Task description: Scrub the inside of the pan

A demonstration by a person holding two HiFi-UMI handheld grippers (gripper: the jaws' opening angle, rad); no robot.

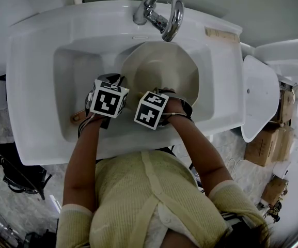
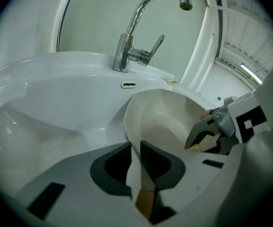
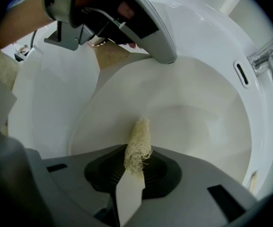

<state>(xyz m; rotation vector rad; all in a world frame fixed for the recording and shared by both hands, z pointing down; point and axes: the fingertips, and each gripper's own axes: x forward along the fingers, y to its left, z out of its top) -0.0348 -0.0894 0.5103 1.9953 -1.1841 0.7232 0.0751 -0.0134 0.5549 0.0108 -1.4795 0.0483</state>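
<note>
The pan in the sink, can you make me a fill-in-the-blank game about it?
The pan lies in the white ____.
The right gripper has its fingers shut on a scrubber over the inside of the ____.
The left gripper clamps the pan's edge next to its wooden ____.
No ____ runs from the faucet.
Missing words: sink, pan, handle, water.

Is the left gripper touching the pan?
Touching. In the left gripper view, the left gripper is shut on the handle of the pan, both pads pressing it.
</note>
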